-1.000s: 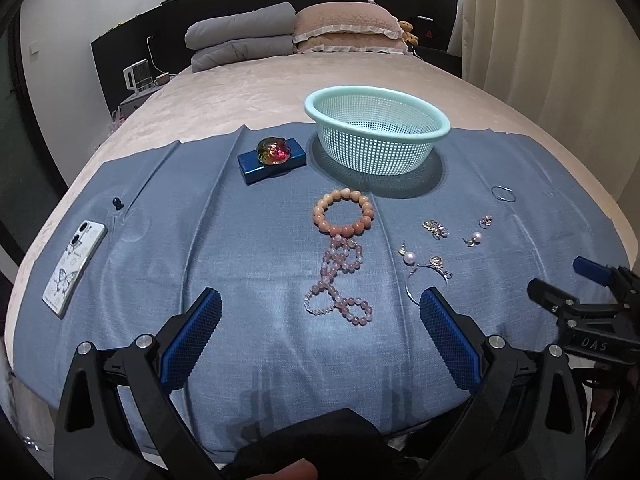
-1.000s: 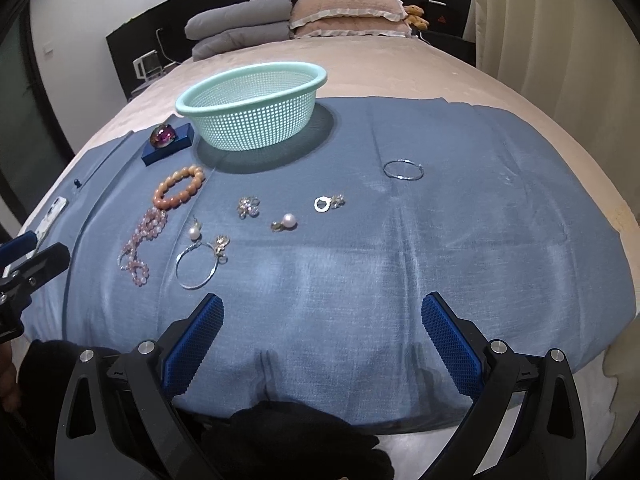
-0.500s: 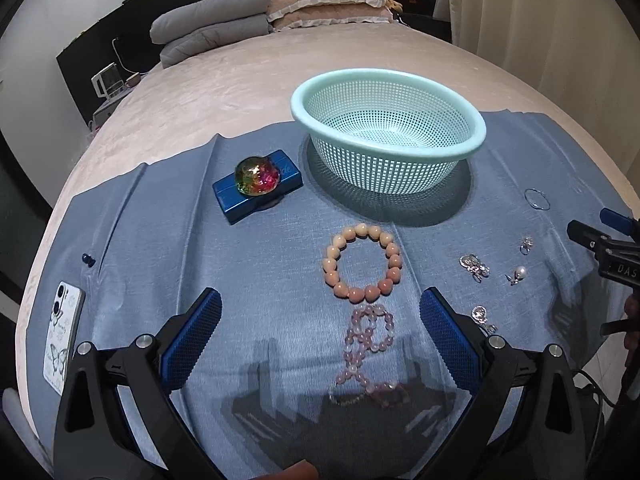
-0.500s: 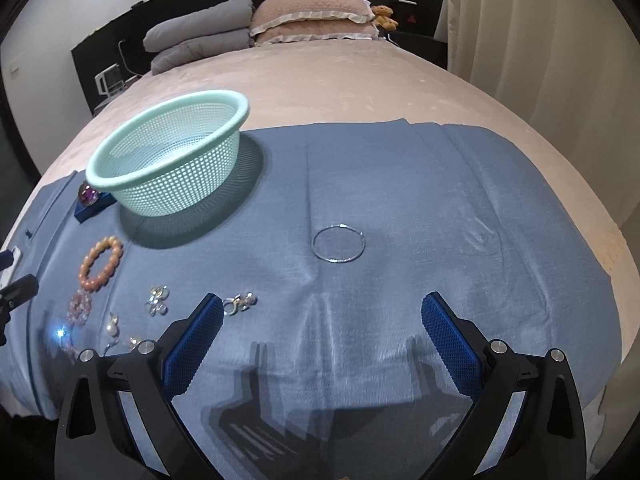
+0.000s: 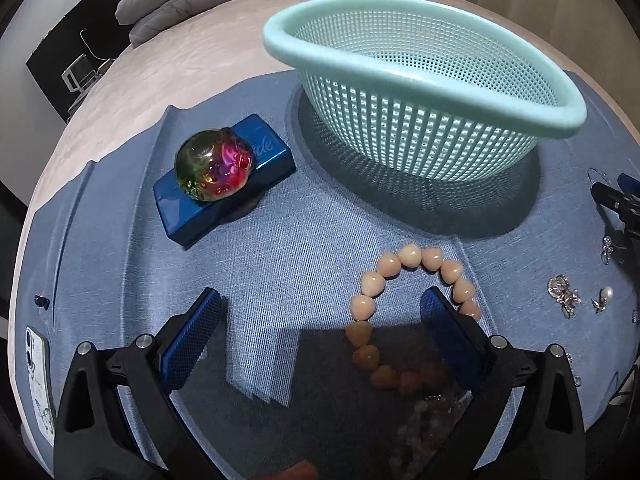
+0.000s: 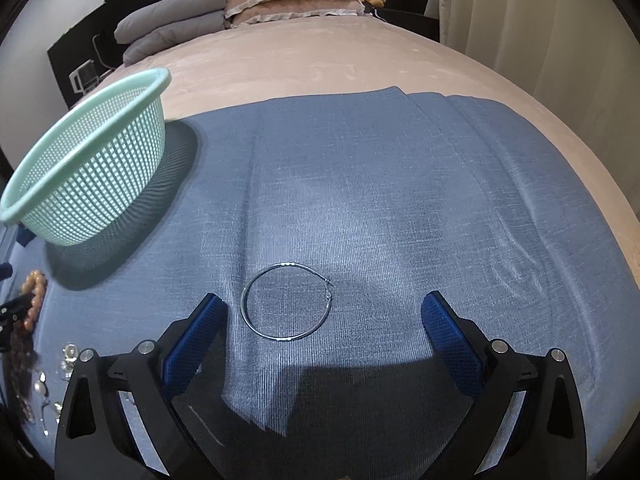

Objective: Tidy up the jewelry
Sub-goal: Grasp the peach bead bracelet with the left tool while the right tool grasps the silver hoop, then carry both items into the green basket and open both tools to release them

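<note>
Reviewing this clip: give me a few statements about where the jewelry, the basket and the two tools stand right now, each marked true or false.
1. The mint basket already holds the peach bead bracelet. False: the basket looks empty; the peach bead bracelet lies on the blue cloth.
2. Both tools are open and hold nothing. True: the left tool and the right tool both gape.
3. The thin silver bangle lies between the right tool's fingers, nearer the left one. True.
4. The iridescent ball lies directly on the cloth. False: it sits on a blue case.
</note>
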### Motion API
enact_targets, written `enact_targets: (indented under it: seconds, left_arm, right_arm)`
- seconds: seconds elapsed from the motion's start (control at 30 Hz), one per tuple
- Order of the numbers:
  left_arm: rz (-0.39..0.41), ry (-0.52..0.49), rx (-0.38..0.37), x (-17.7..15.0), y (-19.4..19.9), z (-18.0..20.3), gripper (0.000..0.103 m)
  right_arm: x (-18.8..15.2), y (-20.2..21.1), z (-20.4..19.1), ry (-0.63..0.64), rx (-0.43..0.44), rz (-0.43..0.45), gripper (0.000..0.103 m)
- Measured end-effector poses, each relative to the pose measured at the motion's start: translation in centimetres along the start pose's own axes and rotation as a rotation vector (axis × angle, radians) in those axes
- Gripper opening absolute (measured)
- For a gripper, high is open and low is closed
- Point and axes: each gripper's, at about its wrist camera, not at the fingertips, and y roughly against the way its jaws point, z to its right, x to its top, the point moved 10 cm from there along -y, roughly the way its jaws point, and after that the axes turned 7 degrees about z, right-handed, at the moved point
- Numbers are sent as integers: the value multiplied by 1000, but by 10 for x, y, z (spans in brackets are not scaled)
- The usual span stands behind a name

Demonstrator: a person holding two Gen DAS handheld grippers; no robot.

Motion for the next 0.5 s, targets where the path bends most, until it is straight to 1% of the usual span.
enact_targets:
  seconds: [0.1,0.13,0.17,0.2,0.23,0.27,0.3,0.33,0.37,0.4,0.5]
  left_arm:
    - [4,50,-49,-4,-2,-1,95]
    - [11,52,-55,-5,-1,-1,91]
    - [23,37,-56,-4,1,2,87]
    - [31,14,-69,-5,4,7,75]
    - [40,-8,-84,-4,8,14,59]
    - [44,-24,-101,-4,11,21,50]
    - [46,-36,-117,-4,13,27,34]
    - [47,-44,-131,-5,14,31,21]
    - [48,-41,-150,-5,16,35,14]
    - [52,-35,-154,-6,17,35,12]
    - [52,-13,-168,-6,19,35,12]
  right_arm:
    - [-1,-1,-4,29,-17,31,94]
    - [-1,0,-6,31,4,39,88]
    - [-2,3,-10,34,35,46,76]
    - [-3,6,-13,42,52,56,70]
    - [-5,9,-14,54,63,63,60]
    - [-5,10,-17,64,78,68,50]
    - [-6,12,-21,72,89,72,46]
    - [-6,13,-22,80,90,77,42]
    - [-5,14,-23,87,89,81,41]
    - [-5,14,-23,85,95,83,41]
    - [-6,20,-25,77,127,82,41]
